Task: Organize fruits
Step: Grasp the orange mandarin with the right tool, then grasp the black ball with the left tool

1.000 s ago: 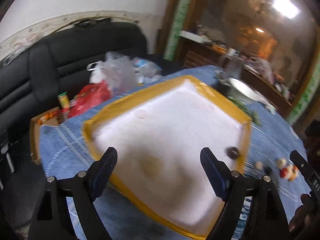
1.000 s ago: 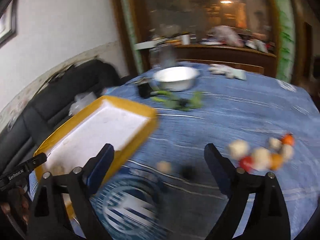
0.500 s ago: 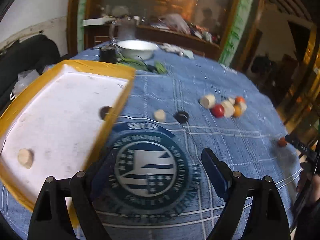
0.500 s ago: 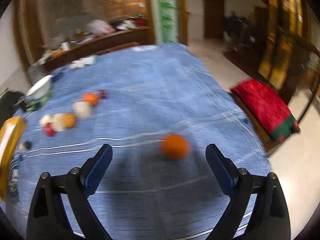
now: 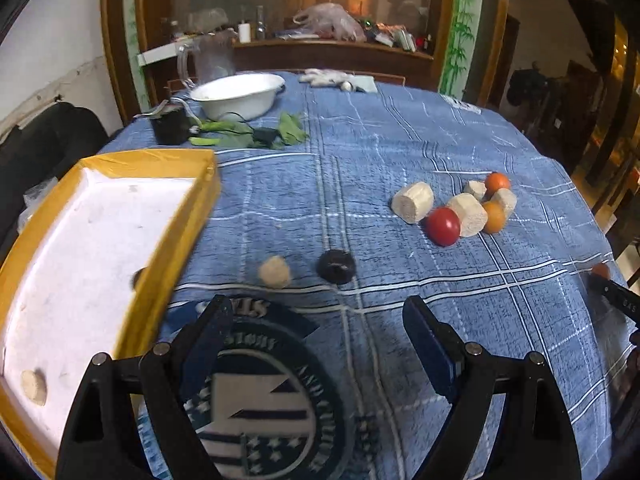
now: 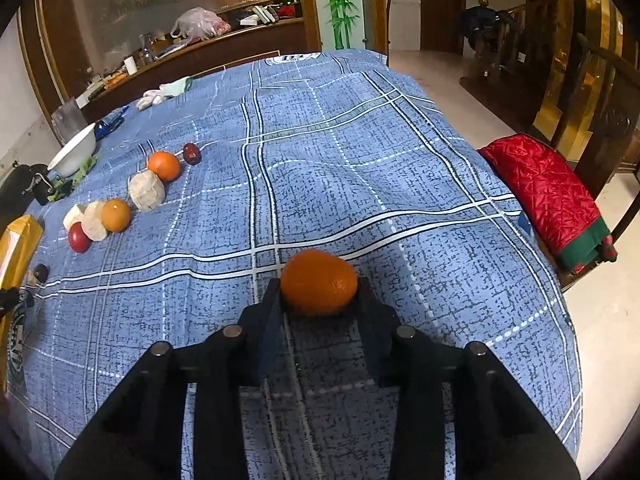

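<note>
Over on your left wrist view, your left gripper (image 5: 316, 328) hangs above the blue checked tabletop (image 5: 400, 152), its fingers (image 5: 428, 344) spread wide with nothing between them, right over the round dark crest printed on the cloth. Just ahead of them sit a small pale chunk (image 5: 274, 272) and a dark round fruit (image 5: 336, 266), side by side but apart. To your left lies the yellow-rimmed tray (image 5: 168, 232) with its white floor; one pale piece (image 5: 34, 386) rests near its close corner and a dark shape shows by the rim, too blurred to name. Farther right, a cluster: a red fruit (image 5: 442, 226) touching pale cut chunks (image 5: 412, 202), with two small oranges (image 5: 497, 181) among them. At the far end stand a white bowl (image 5: 240, 96), green leaves (image 5: 248, 134) and a dark cup (image 5: 170, 124). Now the right wrist view: your right gripper (image 6: 318, 292) has its fingers (image 6: 270, 312) clamped on an orange (image 6: 319, 282), one finger pressed on each side, low over the cloth near the tabletop's edge. Well off to your left you can see the same cluster, plus a dark red date-like fruit (image 6: 192, 153) just beside the far orange. A red quilted cushion (image 6: 548, 192) lies on a chair past the tabletop's right edge, and the tray's yellow corner peeks in at the far left.
</note>
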`<state>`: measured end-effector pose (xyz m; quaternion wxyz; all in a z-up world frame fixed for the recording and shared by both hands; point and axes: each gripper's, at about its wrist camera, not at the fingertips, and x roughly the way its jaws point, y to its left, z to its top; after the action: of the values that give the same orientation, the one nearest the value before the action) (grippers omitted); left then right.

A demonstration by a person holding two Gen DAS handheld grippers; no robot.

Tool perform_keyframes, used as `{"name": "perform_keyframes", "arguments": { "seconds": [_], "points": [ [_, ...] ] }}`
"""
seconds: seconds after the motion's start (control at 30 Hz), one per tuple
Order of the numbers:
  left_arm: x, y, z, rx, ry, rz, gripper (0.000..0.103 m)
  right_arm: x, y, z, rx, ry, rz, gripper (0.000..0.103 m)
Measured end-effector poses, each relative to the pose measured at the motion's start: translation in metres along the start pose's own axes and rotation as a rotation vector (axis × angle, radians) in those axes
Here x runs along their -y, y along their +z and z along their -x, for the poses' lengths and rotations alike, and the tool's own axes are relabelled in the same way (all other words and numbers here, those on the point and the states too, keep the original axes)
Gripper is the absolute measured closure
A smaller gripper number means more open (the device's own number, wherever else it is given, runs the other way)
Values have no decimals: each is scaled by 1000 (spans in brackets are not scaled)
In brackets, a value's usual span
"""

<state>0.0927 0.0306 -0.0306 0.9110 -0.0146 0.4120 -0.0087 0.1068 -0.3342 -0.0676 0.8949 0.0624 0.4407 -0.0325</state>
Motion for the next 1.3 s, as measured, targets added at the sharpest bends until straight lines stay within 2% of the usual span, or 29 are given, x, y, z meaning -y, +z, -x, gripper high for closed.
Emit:
{"name": "perform_keyframes", "arguments": {
  "seconds": [0.17, 0.33, 0.4, 0.5, 0.67, 0.93, 0.97, 1.13, 1.3],
  "points": [
    [19, 8, -15, 0, 13, -64, 18, 7, 0, 1, 5, 39, -28, 66],
    [23, 11, -31, -39, -7, -69, 30, 5, 1, 1, 8, 52, -32, 66],
    [21, 8, -36, -62, -21, -74, 41, 4, 1, 2, 10, 55, -28, 66],
    [17, 4, -35, -56, -53, -87, 42, 3, 1, 2, 11, 64, -26, 66],
    [16, 5, -37, -53, -67, -103, 43, 2, 2, 3, 14, 83, -21, 66],
    [16, 15, -44, -43, -36, -96, 73, 1, 2, 3, 19, 113, -19, 66],
    [16, 15, -43, -42, -36, -98, 81, 0, 2, 3, 20, 116, -17, 66],
    [14, 13, -41, -41, -50, -105, 83, -2, 2, 4, 24, 123, -11, 66],
    [16, 8, -30, -30, -94, -109, 83, -2, 2, 5, 30, 125, -8, 66]
  ]
}}
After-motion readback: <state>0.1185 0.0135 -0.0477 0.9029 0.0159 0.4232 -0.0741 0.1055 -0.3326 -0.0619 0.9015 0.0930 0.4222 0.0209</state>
